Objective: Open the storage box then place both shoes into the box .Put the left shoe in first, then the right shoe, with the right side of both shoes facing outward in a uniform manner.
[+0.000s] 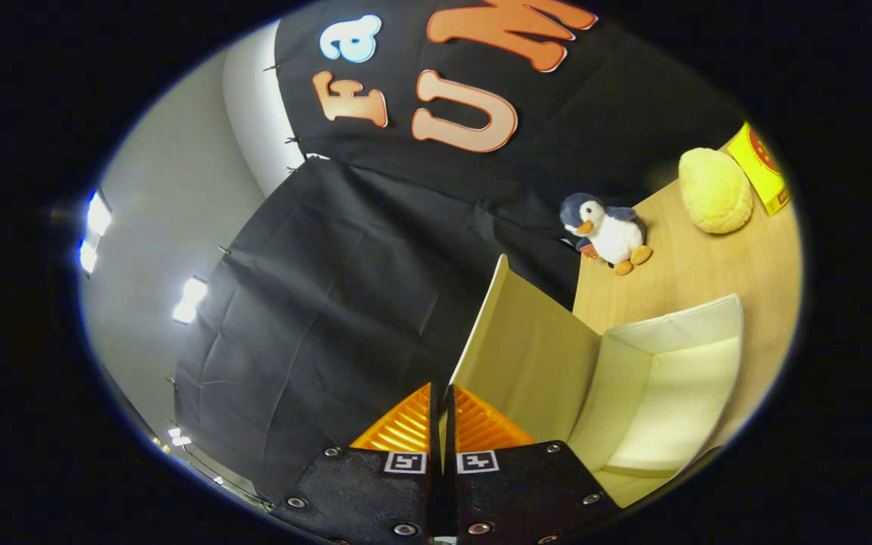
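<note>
My fingers are nearly closed, pinching the thin edge of the storage box's lid (523, 356) between them; gripper (442, 412) tilted hard, scene canted. Lid: flat, stiff cream panel, smooth, standing raised from the box. Storage box (671, 393): cream, boxy, soft matte walls, open, inside bare as far as I can see. It sits on a pale wood-grain table (701, 276). Beyond it, a plush penguin (608, 231), fuzzy, white belly, orange feet. Further off, a rounded nubbly yellow plush (714, 189) beside a yellow packet (763, 168); print unreadable.
</note>
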Demonstrator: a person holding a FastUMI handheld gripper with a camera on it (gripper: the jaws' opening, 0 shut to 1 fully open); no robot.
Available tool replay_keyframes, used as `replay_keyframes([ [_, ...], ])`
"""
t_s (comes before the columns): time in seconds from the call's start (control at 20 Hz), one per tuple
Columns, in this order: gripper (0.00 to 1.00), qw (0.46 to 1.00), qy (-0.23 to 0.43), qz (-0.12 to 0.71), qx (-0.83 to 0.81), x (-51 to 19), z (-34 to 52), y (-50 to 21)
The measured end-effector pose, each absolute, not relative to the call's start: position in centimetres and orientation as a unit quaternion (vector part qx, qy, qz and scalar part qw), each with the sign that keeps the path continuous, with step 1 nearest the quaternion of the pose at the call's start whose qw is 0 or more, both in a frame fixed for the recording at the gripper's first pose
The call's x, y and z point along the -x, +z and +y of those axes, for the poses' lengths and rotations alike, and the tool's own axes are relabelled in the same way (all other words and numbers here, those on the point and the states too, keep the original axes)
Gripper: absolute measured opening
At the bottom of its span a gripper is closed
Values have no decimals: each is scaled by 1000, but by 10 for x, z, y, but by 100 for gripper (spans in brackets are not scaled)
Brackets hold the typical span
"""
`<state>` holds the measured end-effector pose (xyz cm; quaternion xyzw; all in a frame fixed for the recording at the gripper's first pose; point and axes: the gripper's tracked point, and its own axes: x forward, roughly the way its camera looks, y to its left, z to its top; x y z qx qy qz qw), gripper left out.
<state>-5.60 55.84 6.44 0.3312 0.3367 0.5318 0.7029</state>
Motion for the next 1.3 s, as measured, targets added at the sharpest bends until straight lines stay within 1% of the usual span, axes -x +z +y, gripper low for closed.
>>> replay_keyframes([
  [0.15, 1, 712, 539, 340, -296, 69, 599, 57],
  [0.4, 3, 723, 518, 363, -279, 77, 642, 34],
  [0.5, 9, 740, 502, 370, -253, 75, 656, 16],
  [0.55, 19, 747, 496, 373, -239, 77, 659, 9],
  [0.65, 58, 761, 488, 366, -219, 77, 655, 2],
  [0.75, 90, 777, 475, 358, -205, 71, 645, -1],
  [0.8, 95, 781, 469, 357, -207, 67, 639, -1],
  [0.95, 97, 800, 437, 349, -215, 52, 601, -8],
  [1.3, 97, 878, 320, 306, -182, 0, 463, -28],
])
